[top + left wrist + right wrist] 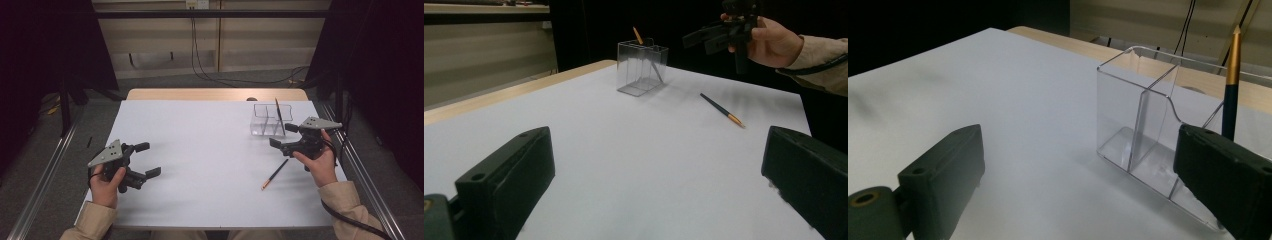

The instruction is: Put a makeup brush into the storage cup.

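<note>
A clear plastic holder (264, 120) with compartments stands at the back right of the white table (200, 150). A dark pencil (278, 116) with an orange end leans upright in it. A second pencil (274, 174) lies flat on the table nearer the front. My right gripper (283, 135) is open, held above the table just right of the holder, between the holder and the lying pencil. In the right gripper view, the holder (1143, 130) and the standing pencil (1232, 85) lie just beyond the jaws. My left gripper (148, 159) is open and holds nothing at the table's front left.
A wooden strip (200, 94) borders the table's far edge. Metal rails (45, 170) run along both sides. Cables (240, 79) lie on the floor behind. In the left gripper view, the holder (642, 67), the lying pencil (722, 110) and the right gripper (701, 40) are far off.
</note>
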The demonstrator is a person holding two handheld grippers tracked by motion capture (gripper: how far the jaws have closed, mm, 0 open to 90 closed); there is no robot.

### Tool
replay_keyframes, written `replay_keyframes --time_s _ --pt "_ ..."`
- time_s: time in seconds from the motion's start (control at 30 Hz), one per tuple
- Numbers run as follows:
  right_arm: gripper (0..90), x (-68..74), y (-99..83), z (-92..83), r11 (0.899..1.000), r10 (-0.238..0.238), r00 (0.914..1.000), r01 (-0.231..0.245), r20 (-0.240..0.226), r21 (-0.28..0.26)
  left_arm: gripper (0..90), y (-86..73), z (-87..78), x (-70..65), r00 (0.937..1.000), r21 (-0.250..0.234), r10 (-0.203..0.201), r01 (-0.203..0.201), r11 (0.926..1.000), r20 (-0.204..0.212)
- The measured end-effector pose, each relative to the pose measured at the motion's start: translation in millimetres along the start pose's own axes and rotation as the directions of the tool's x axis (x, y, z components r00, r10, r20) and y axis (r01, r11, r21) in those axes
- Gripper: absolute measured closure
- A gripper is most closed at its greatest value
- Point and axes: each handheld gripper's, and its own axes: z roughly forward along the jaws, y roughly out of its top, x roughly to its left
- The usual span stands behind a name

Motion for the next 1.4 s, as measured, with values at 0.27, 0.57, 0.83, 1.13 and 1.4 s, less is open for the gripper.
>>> replay_keyframes --time_s 0.27,0.57,0.83,1.13,1.4 --pt "5.5 -1.5 6.9 -3.3 0.994 -0.032 0.9992 0.034 -0.026 0.101 0.7 0.2 4.5 -2.5 1.0000 0.009 0.000 0.000 1.0000 0.008" --pt "5.9 -6.5 11.6 -5.1 0.974 -0.070 0.9955 0.082 -0.064 0.210 0.6 0.6 2.7 -2.9 1.0000 0.008 -0.001 0.001 1.0000 0.007" --pt "5.9 -6.0 13.2 -2.5 0.956 -0.103 0.9904 0.124 -0.092 0.265 0.6 -0.3 -1.1 -2.2 1.0000 0.008 -0.003 0.003 1.0000 -0.002" --pt "6.8 -8.2 10.6 0.7 0.929 -0.130 0.9847 0.162 -0.117 0.333 0.6 1.4 -1.7 -1.2 1.0000 0.004 -0.002 0.002 1.0000 -0.007" --pt "7.1 -8.4 9.6 4.7 0.881 -0.159 0.9733 0.216 -0.165 0.422 0.6 0.1 2.0 0.8 1.0000 0.010 -0.002 0.002 0.9999 0.000"
